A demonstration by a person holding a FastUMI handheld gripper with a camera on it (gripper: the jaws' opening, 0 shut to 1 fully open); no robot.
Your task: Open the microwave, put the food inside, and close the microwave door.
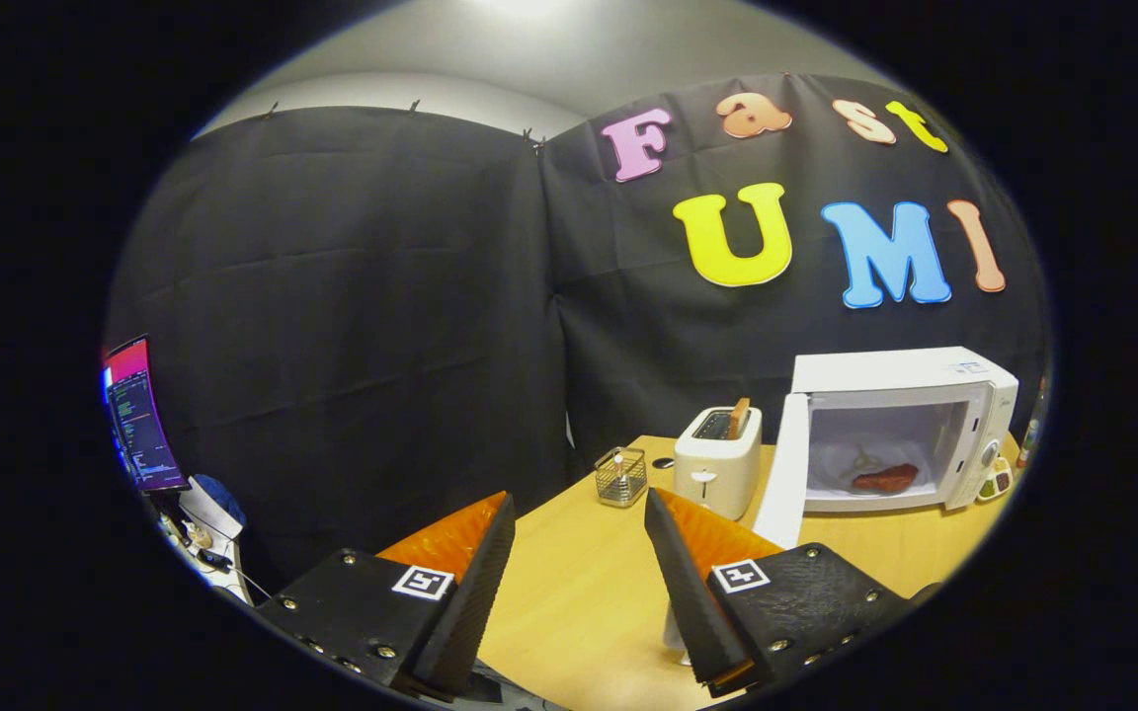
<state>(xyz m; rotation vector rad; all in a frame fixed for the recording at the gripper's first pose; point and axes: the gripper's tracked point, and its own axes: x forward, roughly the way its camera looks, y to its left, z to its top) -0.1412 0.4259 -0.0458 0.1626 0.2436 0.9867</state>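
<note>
Gripper (579, 523) fingers stand wide apart with nothing between them but bare tabletop; they hold nothing and touch nothing, hanging above the near part of the light wooden table (589, 592). The fingertips point toward the table's far side, well short of everything standing there.

Beyond the right finger sits the white boxy microwave oven (910, 427), its white door (784, 474) swung fully open on the left hinge so that the door's edge faces the gripper. Inside the pale cavity lies the reddish-brown piece of food (885, 479), resting on what looks like a white lining or plate; the detail there is too small to be sure. So, judging from how things lie, opening is done and the food is already in place: closing the door is the step in hand.

That next move seems to call for carrying the gripper forward and to the right, getting round to the outer face of the open door, and pushing it in an arc toward the oven front until it latches. Open fingers should serve; a flat push with one finger would likely do.

Just left of the door stands a cream two-slot toaster (717, 459) with a brown slice poking up, close enough that the swing past it wants care. Further left is a small wire mesh basket (620, 476).
</note>
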